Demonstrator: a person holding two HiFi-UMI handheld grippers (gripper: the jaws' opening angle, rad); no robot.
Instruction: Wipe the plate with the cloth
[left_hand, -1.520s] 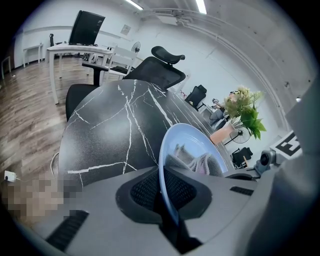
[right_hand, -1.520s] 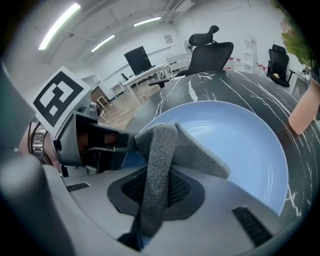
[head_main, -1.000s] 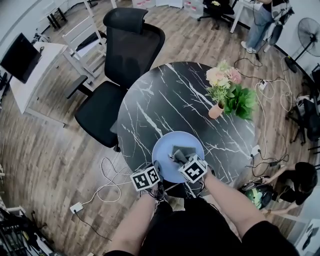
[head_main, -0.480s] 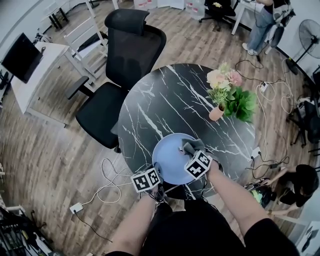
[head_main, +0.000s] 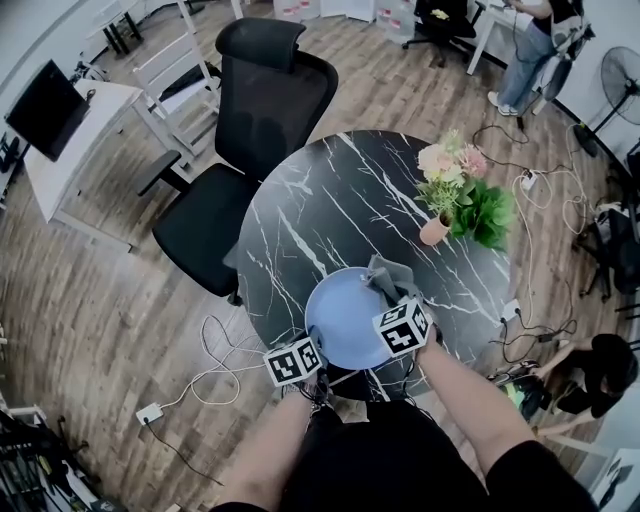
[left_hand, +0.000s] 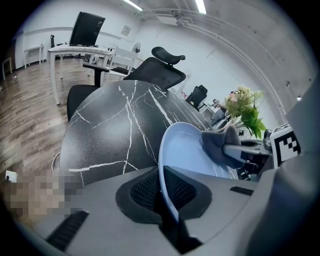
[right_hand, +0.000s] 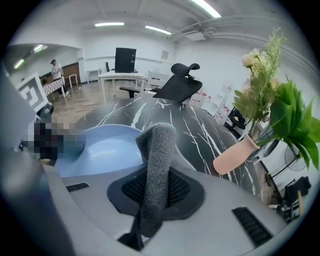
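Observation:
A pale blue plate (head_main: 343, 318) rests at the near edge of the round black marble table (head_main: 330, 210). My left gripper (head_main: 316, 350) is shut on the plate's near rim; in the left gripper view (left_hand: 167, 197) the rim of the plate (left_hand: 186, 150) stands edge-on between the pads. My right gripper (head_main: 388, 300) is shut on a grey cloth (head_main: 388, 276), which lies over the plate's far right rim. In the right gripper view (right_hand: 152, 197) the cloth (right_hand: 159, 145) rises as a folded strip from the jaws, with the plate (right_hand: 107, 145) to its left.
A pink vase of flowers and green leaves (head_main: 450, 195) stands on the table's right side, close beyond the cloth. A black office chair (head_main: 250, 130) is pushed against the table's far left. Cables (head_main: 215, 360) trail on the wooden floor. A person (head_main: 525, 45) stands far back.
My right gripper has carried the cloth from the middle of the plate out to its far right rim. The left gripper has kept its hold on the near rim.

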